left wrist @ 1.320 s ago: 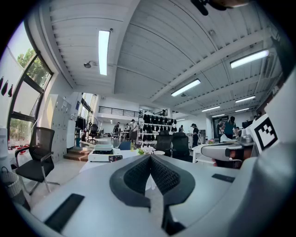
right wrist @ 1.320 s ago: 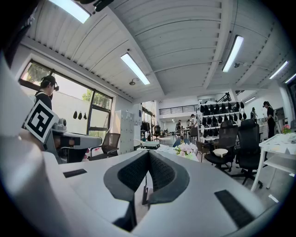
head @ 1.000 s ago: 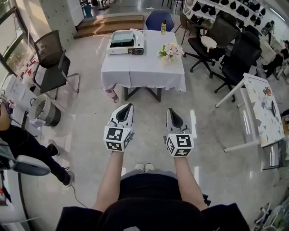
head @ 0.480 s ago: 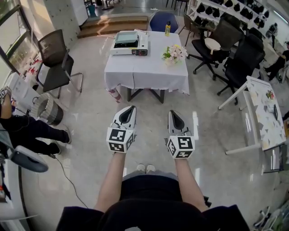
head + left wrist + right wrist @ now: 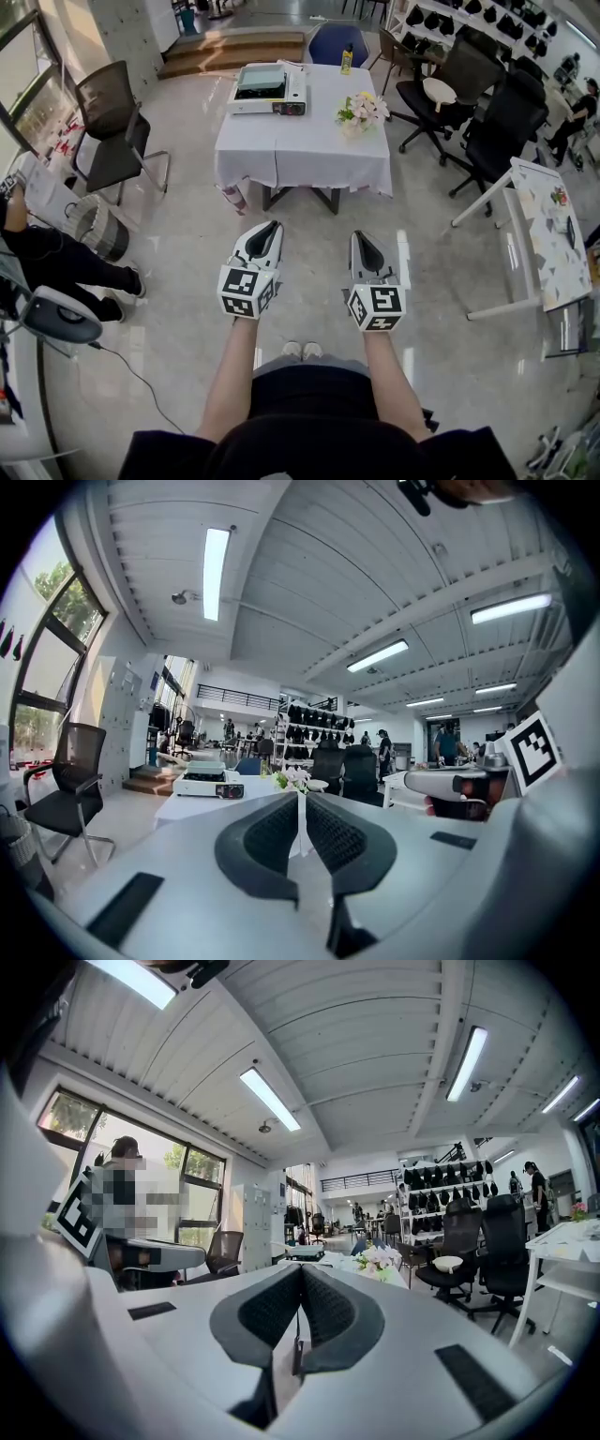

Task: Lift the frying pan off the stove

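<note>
Stove (image 5: 269, 89) on table (image 5: 300, 141), flowers (image 5: 361, 110) beside; left tongs (image 5: 270, 228), right tongs (image 5: 360, 236) closed, empty.

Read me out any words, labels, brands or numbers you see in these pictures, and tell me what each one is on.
No text can be read anywhere.
The cube on the left gripper: black-and-white square markers only, no letters.
The cube on the right gripper: the same.
The stove: any print on its front is too small.
The yellow bottle: label too small.
</note>
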A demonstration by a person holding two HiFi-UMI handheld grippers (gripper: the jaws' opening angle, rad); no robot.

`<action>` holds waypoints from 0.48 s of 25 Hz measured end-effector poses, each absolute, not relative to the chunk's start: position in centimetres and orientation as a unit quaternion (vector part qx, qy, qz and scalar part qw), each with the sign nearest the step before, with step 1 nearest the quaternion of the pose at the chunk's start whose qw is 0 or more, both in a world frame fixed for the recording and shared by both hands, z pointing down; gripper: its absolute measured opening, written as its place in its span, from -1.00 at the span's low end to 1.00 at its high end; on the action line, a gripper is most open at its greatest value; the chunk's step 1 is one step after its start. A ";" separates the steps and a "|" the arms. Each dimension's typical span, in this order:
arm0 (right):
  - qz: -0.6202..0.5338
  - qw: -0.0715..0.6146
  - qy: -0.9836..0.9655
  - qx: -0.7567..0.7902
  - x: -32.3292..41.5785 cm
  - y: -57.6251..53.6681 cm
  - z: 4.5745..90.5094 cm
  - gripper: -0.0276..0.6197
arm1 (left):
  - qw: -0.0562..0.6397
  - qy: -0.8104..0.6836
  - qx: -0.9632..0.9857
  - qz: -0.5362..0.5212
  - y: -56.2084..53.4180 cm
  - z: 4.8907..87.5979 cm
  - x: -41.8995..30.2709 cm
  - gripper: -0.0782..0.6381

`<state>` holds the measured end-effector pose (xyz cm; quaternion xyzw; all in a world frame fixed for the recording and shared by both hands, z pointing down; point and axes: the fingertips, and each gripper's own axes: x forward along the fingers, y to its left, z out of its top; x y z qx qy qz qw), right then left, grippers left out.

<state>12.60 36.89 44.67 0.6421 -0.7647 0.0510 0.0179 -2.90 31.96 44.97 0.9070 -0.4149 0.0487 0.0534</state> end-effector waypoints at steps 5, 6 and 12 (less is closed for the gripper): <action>0.050 0.017 -0.762 0.645 12.5 36.6 44.7 -0.91 | 0.058 -0.412 0.908 0.044 31.4 45.1 -3.2 -0.45; 0.051 0.017 -0.761 0.646 12.5 36.5 44.7 -0.91 | 0.058 -0.411 0.909 0.042 31.3 45.0 -3.3 -0.42; 0.053 0.020 -0.763 0.644 11.5 35.5 44.6 -0.91 | 0.050 -0.410 0.910 0.043 30.6 44.7 -4.3 -0.08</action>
